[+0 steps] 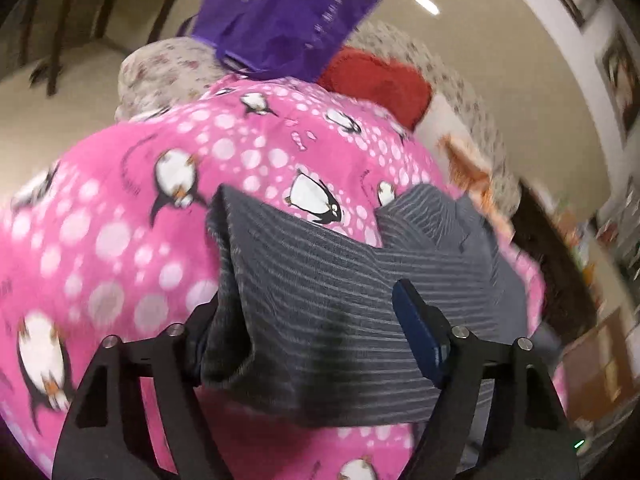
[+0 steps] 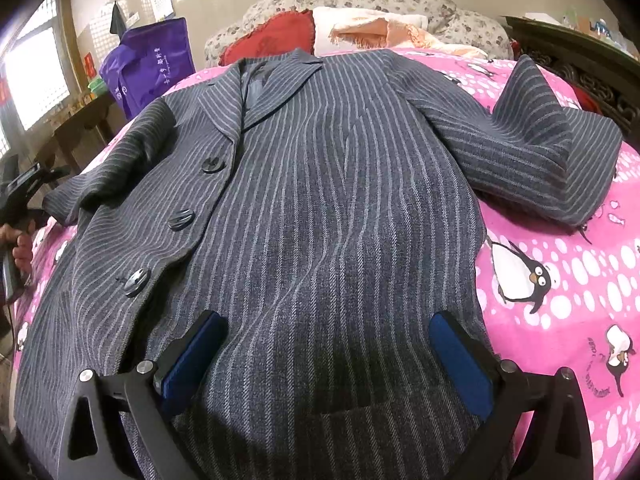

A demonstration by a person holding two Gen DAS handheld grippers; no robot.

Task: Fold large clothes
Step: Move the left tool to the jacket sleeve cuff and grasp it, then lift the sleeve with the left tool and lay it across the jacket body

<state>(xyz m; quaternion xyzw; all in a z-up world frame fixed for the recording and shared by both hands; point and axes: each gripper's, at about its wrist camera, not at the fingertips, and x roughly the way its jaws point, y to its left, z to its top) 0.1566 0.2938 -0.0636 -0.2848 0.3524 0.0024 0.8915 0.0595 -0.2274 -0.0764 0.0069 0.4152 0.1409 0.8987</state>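
Pinstriped grey jacket point(image 2: 328, 184) lay face up across a pink penguin-print blanket point(image 2: 568, 280) on the bed, its collar at the far end and three dark buttons point(image 2: 181, 219) down the left front. Only the right wrist view showed the whole garment, with the right sleeve point(image 2: 552, 152) bent out to the right. The right gripper point(image 2: 326, 354) hovered over the near hem with its jaws spread wide and nothing pinched. The left wrist view, blurred, showed only the left sleeve point(image 1: 320, 304) sitting between the parted fingers of the left gripper point(image 1: 308, 320); whether the pads pressed it I could not tell. A purple bag point(image 2: 150, 66) at far left carried white print too small to read.
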